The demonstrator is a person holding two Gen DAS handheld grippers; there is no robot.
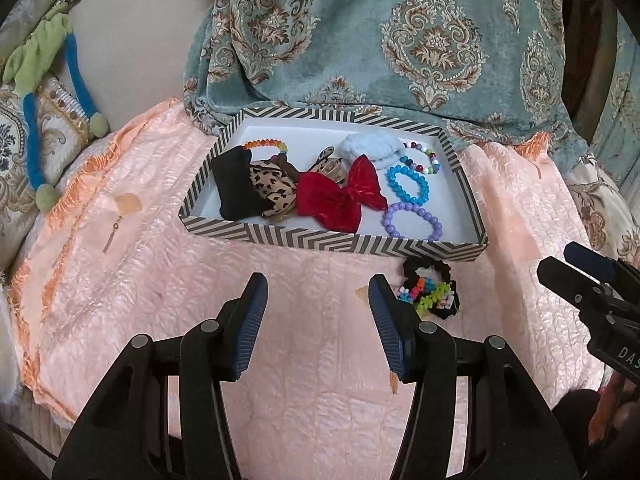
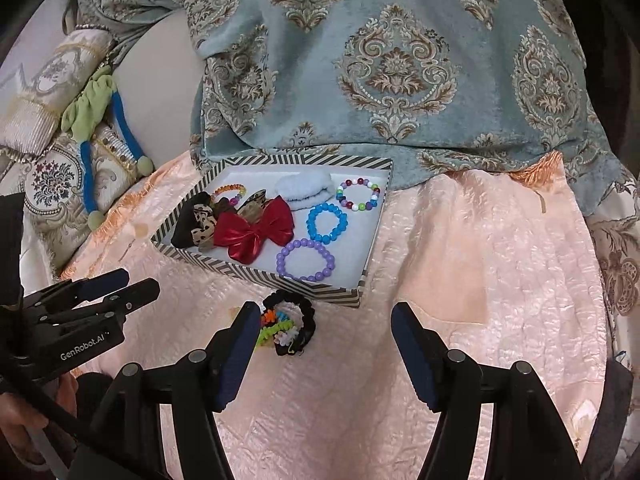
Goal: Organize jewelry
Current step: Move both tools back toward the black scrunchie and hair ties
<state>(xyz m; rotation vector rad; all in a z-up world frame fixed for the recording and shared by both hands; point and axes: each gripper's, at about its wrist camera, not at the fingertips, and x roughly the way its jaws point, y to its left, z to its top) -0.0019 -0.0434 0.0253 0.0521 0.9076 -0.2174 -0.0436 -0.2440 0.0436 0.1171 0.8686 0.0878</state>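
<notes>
A striped tray [image 1: 332,241] [image 2: 256,273] lies on the pink quilt. It holds a red bow [image 1: 340,196] [image 2: 256,228], a black and leopard scrunchie [image 1: 252,188], a pale blue scrunchie [image 1: 374,150], and blue [image 1: 408,184] [image 2: 326,222], purple [image 1: 414,222] [image 2: 306,260] and multicoloured bead bracelets [image 1: 422,158] [image 2: 360,194]. A black scrunchie with bright clips [image 1: 432,290] [image 2: 288,326] lies on the quilt in front of the tray. My left gripper [image 1: 318,292] is open and empty, just left of it. My right gripper [image 2: 324,320] is open and empty, just right of it.
A pink quilt [image 1: 200,280] [image 2: 480,280] covers the surface. A teal patterned cloth [image 1: 400,40] hangs behind the tray. A green and blue fabric toy [image 1: 44,92] [image 2: 100,120] lies on cushions at the left. A small earring [image 1: 112,232] lies on the quilt left of the tray.
</notes>
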